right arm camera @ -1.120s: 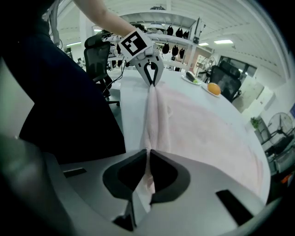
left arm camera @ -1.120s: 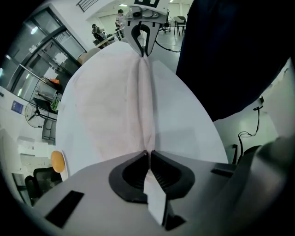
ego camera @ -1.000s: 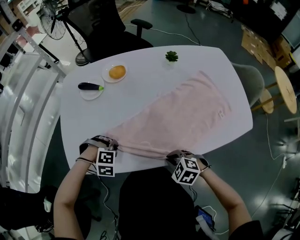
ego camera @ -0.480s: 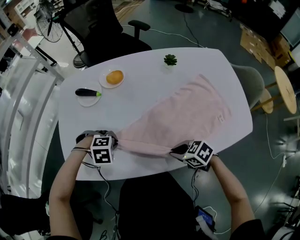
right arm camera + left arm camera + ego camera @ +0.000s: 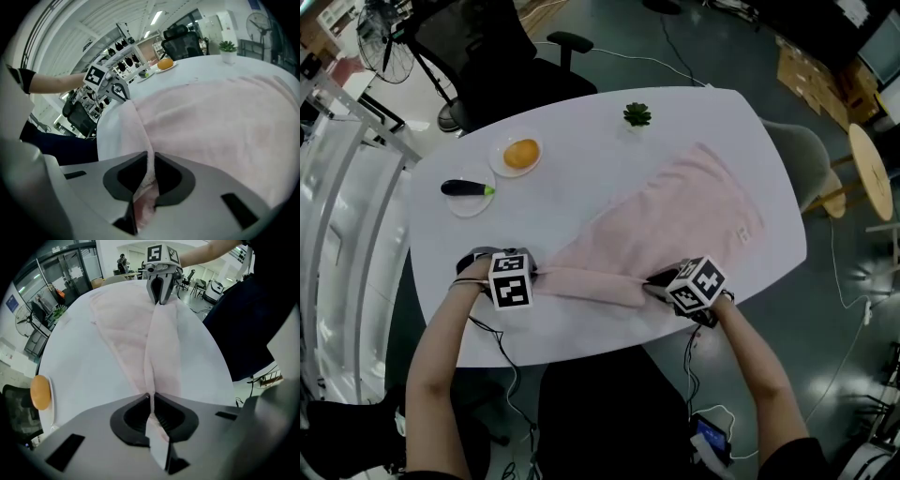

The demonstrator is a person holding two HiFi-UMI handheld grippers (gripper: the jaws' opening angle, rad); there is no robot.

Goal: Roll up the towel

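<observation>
A pale pink towel (image 5: 675,225) lies slantwise across the white table (image 5: 581,122), and its near end is turned over into a narrow fold (image 5: 591,284). My left gripper (image 5: 534,274) is shut on the left end of that fold; the cloth runs straight into its jaws (image 5: 151,399). My right gripper (image 5: 654,281) holds the right end, with the towel's edge pinched between its jaws (image 5: 152,159). These jaws have just been opening a little, with cloth still between them. Each gripper shows in the other's view: the right gripper (image 5: 159,296) and the left gripper (image 5: 123,96).
A plate with an orange bun (image 5: 521,154) and a plate with a dark eggplant (image 5: 467,189) sit at the table's far left. A small potted plant (image 5: 637,115) stands at the far edge. A black office chair (image 5: 502,56) is behind the table.
Both grippers have moved away from the table's near edge, carrying the towel's near end up over itself. Both marker cubes have rolled, the right more.
</observation>
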